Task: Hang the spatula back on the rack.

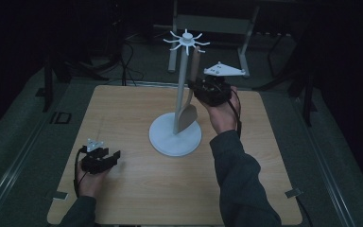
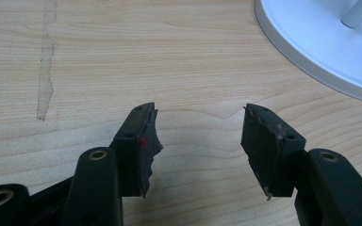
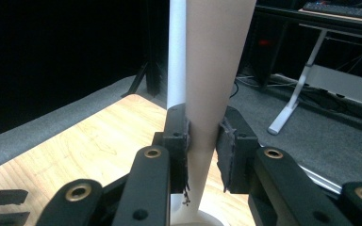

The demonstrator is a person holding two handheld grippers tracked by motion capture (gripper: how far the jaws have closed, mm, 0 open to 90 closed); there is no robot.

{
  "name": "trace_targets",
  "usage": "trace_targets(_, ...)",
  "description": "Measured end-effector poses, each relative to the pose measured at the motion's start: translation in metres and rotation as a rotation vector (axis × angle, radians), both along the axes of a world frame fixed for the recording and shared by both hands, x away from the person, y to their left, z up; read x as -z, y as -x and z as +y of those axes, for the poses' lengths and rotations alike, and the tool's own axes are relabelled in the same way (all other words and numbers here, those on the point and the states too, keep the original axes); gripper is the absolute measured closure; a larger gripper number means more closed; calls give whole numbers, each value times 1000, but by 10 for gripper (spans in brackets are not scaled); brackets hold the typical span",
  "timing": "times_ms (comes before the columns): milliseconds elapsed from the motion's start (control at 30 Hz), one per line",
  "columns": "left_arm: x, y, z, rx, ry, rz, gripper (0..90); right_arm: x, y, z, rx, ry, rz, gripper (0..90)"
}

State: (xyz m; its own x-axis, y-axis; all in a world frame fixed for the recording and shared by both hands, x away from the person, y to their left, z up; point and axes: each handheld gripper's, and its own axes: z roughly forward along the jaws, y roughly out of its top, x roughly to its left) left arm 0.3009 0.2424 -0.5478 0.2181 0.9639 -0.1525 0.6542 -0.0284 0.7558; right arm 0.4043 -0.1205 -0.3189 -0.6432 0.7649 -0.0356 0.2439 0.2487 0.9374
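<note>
A white utensil stand [image 1: 175, 136] with a round base, a tall pole and curved hooks at its top stands mid-table. A beige spatula [image 1: 188, 116] hangs beside the pole, blade down just above the base. My right gripper [image 1: 196, 87] is raised at the pole's right, shut on the spatula's handle [image 3: 217, 56]; in the right gripper view the pads press it on both sides, the pole [image 3: 176, 56] just behind. I cannot tell whether the handle's top rests on a hook. My left gripper [image 1: 112, 155] lies low at the table's front left, open [image 2: 198, 136], with bare wood between its jaws.
The stand's base [image 2: 320, 47] lies to the right of and beyond the left gripper. The wooden table [image 1: 137, 189] is ringed by dark grey floor. A white desk frame [image 1: 212, 23] stands behind the far edge.
</note>
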Motion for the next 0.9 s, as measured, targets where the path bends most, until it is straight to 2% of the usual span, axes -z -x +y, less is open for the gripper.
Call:
trace_targets(200,0,0,0,3,-2,0,459,3,2,0,15,29,-23,572)
trace_targets(333,0,0,0,1,-2,0,459,5,4,-2,30,27,-31,460)
trace_targets(500,0,0,-1,3,-5,0,459,6,9,-4,63,59,-53,330)
trace_targets(633,0,0,0,3,-2,0,458,6,13,-6,66,79,-66,295)
trace_targets(900,0,0,-1,0,-4,-2,447,10,22,-21,76,76,-65,286)
